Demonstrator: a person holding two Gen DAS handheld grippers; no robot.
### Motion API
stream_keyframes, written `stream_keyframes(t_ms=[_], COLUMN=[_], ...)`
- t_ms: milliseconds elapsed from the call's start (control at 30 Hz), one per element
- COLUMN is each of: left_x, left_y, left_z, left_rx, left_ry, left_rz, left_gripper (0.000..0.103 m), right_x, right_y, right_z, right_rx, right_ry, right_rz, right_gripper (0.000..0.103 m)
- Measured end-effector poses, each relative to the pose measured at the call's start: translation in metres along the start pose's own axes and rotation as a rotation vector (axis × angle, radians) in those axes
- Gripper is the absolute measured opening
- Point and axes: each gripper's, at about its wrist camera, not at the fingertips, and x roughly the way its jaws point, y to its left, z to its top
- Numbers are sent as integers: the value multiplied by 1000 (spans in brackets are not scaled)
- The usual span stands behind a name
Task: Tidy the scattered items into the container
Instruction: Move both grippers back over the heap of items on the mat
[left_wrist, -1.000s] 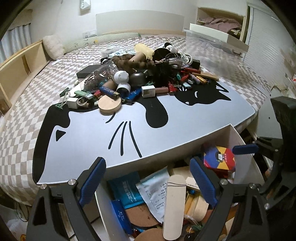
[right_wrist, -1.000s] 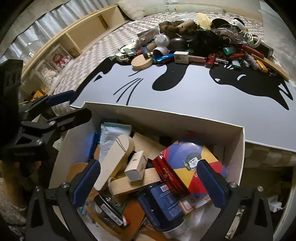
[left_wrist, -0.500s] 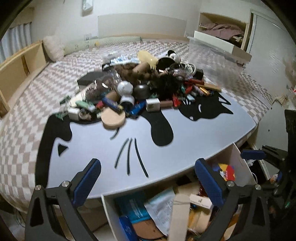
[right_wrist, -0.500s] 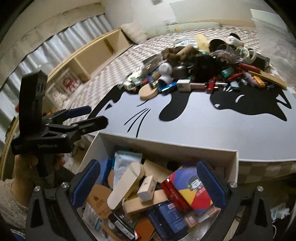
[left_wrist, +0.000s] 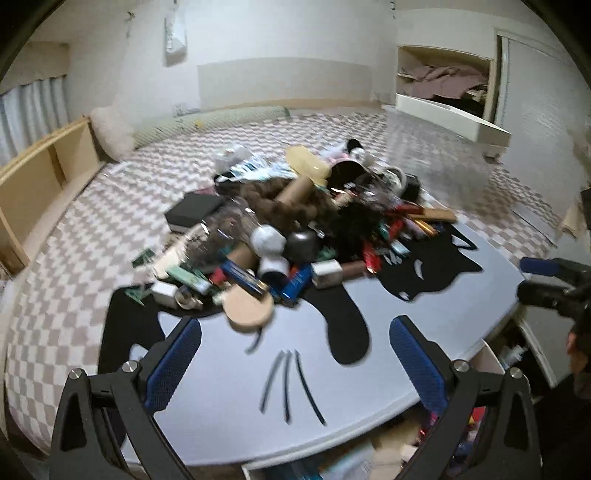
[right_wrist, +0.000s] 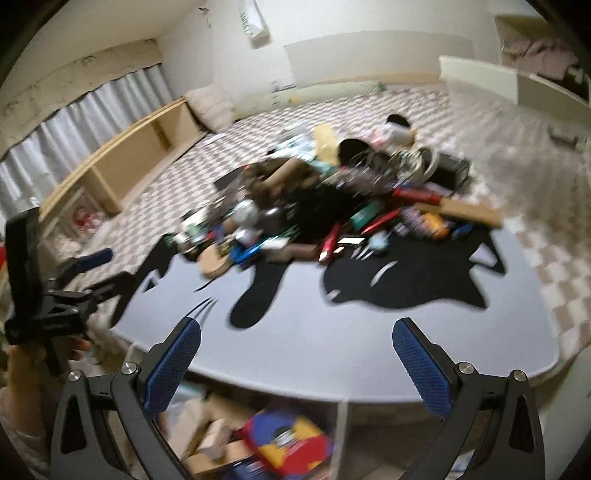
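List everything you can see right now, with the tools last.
mat: one, grey with black cat print, on the bed
clutter pile: one heap, mixed colours, far edge of mat
wooden disc: one, tan, pile's near edge
black box: one, left of pile
container: one, white, below mat's near edge, partly filled
colourful box: one, red-yellow, inside container
shelf: one, wooden, by curtain
left tool: one, blue pads, open, empty
right tool: one, blue pads, open, empty
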Motion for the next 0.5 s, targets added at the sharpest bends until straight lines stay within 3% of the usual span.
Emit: stream_keyframes(t_ms=[200,500], left_x=[27,84], left_y=[21,33], left_z=[15,18], left_rx=[-72,-68], left_ry=[9,114], left_rz=[56,108], left_gripper=[103,103], right_x=[17,56], right_y=[-19,-35], right_z=[19,33], right_rx=[-15,-47], right_ry=[-5,53], right_rz=[-89,-161], right_gripper=[103,103])
